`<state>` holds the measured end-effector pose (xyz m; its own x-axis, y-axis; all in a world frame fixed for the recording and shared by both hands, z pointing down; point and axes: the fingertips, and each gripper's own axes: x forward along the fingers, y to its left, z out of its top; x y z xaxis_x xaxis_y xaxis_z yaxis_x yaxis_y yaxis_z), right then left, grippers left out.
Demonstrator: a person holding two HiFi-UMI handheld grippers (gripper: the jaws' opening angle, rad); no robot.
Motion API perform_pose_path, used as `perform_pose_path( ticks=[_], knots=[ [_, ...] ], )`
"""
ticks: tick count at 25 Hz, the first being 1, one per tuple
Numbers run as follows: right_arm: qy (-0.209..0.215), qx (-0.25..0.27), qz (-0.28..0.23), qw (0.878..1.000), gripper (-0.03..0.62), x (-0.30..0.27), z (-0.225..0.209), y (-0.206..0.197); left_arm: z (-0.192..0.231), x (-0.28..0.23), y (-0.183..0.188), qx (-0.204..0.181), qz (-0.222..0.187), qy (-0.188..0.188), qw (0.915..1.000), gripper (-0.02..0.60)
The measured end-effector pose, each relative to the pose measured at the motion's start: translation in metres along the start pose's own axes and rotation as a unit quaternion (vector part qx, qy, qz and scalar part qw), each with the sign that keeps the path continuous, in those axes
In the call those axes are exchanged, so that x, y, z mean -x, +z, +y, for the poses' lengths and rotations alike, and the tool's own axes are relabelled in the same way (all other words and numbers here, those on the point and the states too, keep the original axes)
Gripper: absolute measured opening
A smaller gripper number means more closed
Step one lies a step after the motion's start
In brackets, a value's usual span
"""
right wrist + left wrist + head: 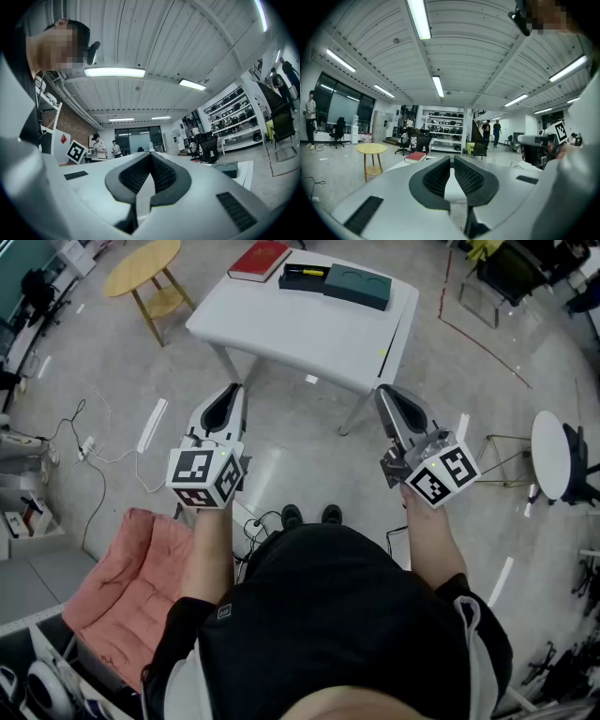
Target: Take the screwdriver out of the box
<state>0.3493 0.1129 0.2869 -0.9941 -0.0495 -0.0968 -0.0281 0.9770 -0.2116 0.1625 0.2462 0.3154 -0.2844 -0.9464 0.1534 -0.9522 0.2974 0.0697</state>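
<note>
A dark green box [354, 285] lies open on the far side of the white table [309, 329]. In its black tray a yellow-handled screwdriver [310, 272] shows. A red book [260, 259] lies to the left of the box. My left gripper [228, 401] and right gripper [396, 407] hover side by side short of the table's near edge, well apart from the box. Both are shut and hold nothing. The left gripper view looks along its shut gripper [452, 161] at the red book [415, 157]. Past the right gripper [150, 154], its own view shows the box [230, 168].
A round yellow side table [142, 268] stands left of the white table. A pink cushion [131, 577] and cables [89, 451] lie on the floor at my left, and a round white table [553, 454] stands at my right. Several people stand far off in the room.
</note>
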Motion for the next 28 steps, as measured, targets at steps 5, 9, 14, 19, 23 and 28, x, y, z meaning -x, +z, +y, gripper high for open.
perform_pose_path(
  ticks=[5, 9, 14, 19, 23, 28],
  knots=[
    [0.003, 0.002, 0.001, 1.0, 0.028, -0.005, 0.004, 0.001, 0.004, 0.002, 0.002, 0.002, -0.002, 0.0, 1.0, 0.038],
    [0.002, 0.007, 0.004, 1.0, 0.028, -0.012, 0.013, 0.0, 0.013, 0.007, 0.002, -0.008, -0.003, 0.003, 1.0, 0.038],
    [0.0, 0.013, 0.006, 1.0, 0.028, -0.025, 0.024, -0.004, 0.021, 0.014, 0.004, -0.049, -0.005, 0.008, 0.9987, 0.038],
    [0.003, 0.016, 0.001, 1.0, 0.028, -0.042, 0.043, -0.004, 0.041, 0.025, 0.003, -0.038, -0.013, 0.005, 0.9992, 0.038],
    [0.012, 0.016, 0.0, 1.0, 0.029, -0.054, 0.06, -0.003, 0.058, 0.034, 0.001, -0.024, -0.016, 0.008, 0.9995, 0.038],
    [0.013, 0.004, 0.011, 1.0, 0.029, -0.065, 0.061, -0.009, 0.075, 0.032, -0.004, -0.008, -0.012, 0.009, 0.9999, 0.038]
  ],
)
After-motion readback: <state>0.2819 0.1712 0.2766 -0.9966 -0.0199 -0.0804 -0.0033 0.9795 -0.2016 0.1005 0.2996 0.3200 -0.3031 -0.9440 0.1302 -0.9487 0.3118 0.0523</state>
